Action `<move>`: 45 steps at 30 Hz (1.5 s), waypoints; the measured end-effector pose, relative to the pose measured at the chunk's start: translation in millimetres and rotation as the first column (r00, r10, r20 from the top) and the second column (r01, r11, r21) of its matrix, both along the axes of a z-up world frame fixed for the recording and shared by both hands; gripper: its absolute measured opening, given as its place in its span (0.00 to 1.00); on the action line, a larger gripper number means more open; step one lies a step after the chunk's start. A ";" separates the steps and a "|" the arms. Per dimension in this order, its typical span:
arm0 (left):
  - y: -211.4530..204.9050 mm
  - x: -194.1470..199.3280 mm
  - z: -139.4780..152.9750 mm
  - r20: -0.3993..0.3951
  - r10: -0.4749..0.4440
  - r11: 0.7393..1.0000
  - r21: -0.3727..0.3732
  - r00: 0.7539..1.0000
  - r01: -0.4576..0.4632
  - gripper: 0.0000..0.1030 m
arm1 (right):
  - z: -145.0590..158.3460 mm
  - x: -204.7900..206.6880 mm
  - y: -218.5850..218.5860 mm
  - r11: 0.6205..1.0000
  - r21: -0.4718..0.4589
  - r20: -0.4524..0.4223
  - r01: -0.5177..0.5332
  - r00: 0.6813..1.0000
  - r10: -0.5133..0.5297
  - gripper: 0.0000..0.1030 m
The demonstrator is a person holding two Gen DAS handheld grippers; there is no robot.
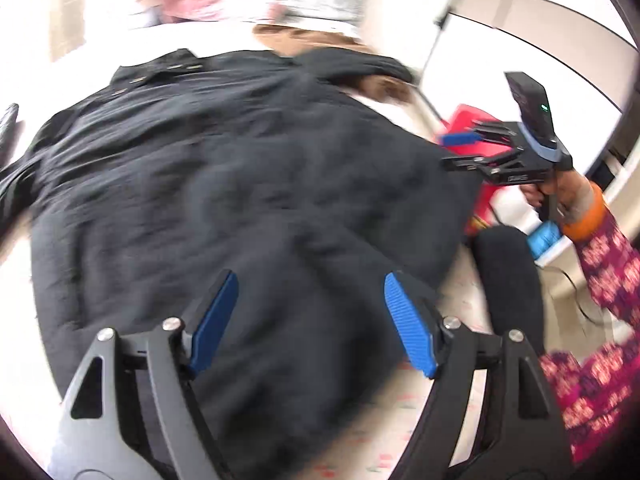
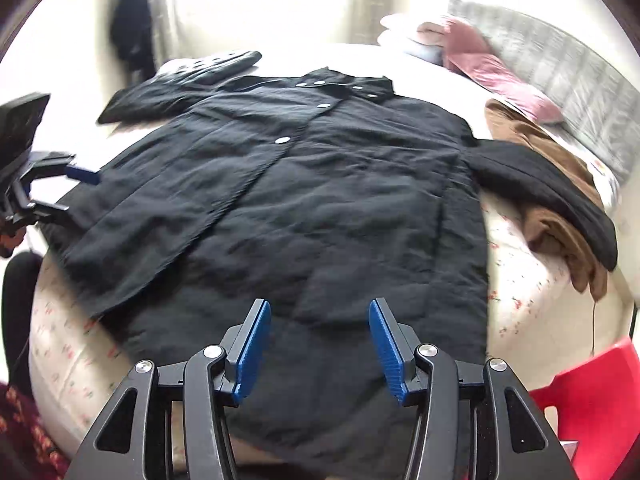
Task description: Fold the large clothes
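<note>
A large black coat (image 2: 304, 184) with silver snap buttons lies spread flat on a bed, collar at the far end, hem toward me; it also fills the left wrist view (image 1: 224, 184). Its right sleeve (image 2: 548, 192) drapes over a brown garment (image 2: 552, 216). My right gripper (image 2: 320, 340) is open and empty above the coat's hem. My left gripper (image 1: 310, 320) is open and empty above the coat's lower left side. Each gripper shows in the other's view: the right one (image 1: 476, 148) off the bed's right edge, the left one (image 2: 60, 188) at the coat's left edge.
The bed has a floral sheet (image 2: 68, 344). Pink clothes (image 2: 480, 56) and a grey headboard (image 2: 560, 72) lie at the far right. A red plastic chair (image 2: 592, 400) stands beside the bed. Dark clothing (image 2: 132, 32) hangs at the back left.
</note>
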State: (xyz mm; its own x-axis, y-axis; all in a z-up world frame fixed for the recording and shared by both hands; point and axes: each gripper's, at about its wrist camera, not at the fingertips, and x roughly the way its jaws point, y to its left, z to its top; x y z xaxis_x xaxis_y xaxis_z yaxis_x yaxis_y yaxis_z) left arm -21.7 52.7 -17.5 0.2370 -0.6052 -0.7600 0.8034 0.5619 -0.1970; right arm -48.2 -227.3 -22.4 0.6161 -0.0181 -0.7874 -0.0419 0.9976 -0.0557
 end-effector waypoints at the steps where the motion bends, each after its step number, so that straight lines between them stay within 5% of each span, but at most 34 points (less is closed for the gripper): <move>1: 8.2 15.4 -9.8 -0.016 0.053 0.998 0.026 0.998 -0.052 0.74 | -8.0 9.8 -20.9 0.999 0.026 -0.016 0.047 0.999 -0.046 0.51; 6: 41.6 37.3 -61.8 -0.142 0.121 0.984 0.147 0.982 -0.100 0.74 | -63.3 4.3 -82.3 0.982 0.115 -0.135 0.153 0.981 -0.137 0.53; 8: 50.3 32.4 -54.3 -0.162 0.104 0.988 0.131 0.981 -0.083 0.75 | -63.4 -18.8 -89.0 0.978 0.145 -0.121 0.151 0.984 -0.134 0.57; 13: 43.2 9.9 -41.7 -0.126 -0.052 0.954 0.286 0.991 0.086 0.76 | -48.0 -45.0 -102.7 0.955 0.225 -0.167 0.192 0.974 -0.156 0.61; 17: 32.0 18.7 -9.0 -0.108 -0.037 0.968 0.242 0.993 0.062 0.76 | -16.4 -30.0 -91.6 0.971 0.176 -0.103 0.160 0.984 -0.144 0.63; 22: 9.8 64.8 21.5 0.027 0.046 0.978 0.200 0.999 -0.051 0.81 | 26.2 37.7 -79.3 0.975 0.162 -0.013 0.155 0.988 -0.155 0.73; 28: -38.7 172.1 24.4 0.057 0.237 0.949 0.200 0.970 -0.244 0.81 | 33.2 154.3 -61.8 0.973 0.141 0.001 0.184 0.983 -0.186 0.74; 31: -54.4 222.7 6.2 0.105 0.331 0.918 0.193 0.938 -0.346 0.81 | 20.7 208.0 -57.5 0.974 0.119 0.007 0.195 0.980 -0.198 0.74; 36: -49.9 285.3 -59.2 0.045 0.456 0.870 0.189 0.889 -0.455 0.81 | -35.7 254.4 -81.1 0.956 0.132 -0.029 0.261 0.965 -0.259 0.74; 39: -29.7 273.8 -76.4 0.057 0.423 0.901 0.077 0.904 -0.427 0.82 | -78.7 240.7 -106.8 0.951 0.171 -0.030 0.258 0.966 -0.256 0.74; 40: -25.6 268.6 -75.0 0.037 0.412 0.907 0.074 0.910 -0.414 0.84 | -79.0 226.7 -113.1 0.944 0.236 0.043 0.232 0.968 -0.249 0.74; 45: -10.3 223.4 -68.6 0.065 0.292 0.947 0.117 0.954 -0.298 0.90 | -75.3 182.2 -143.9 0.865 0.445 0.056 0.233 0.957 -0.286 0.74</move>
State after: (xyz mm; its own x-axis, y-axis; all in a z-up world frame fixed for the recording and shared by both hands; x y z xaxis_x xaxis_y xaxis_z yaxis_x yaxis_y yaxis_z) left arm 201.7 42.5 -86.1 0.4275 -0.4047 -0.8084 0.6046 0.7928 -0.0771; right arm 134.0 -371.2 -97.7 0.7233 0.1332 -0.6776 0.2019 0.8976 0.3919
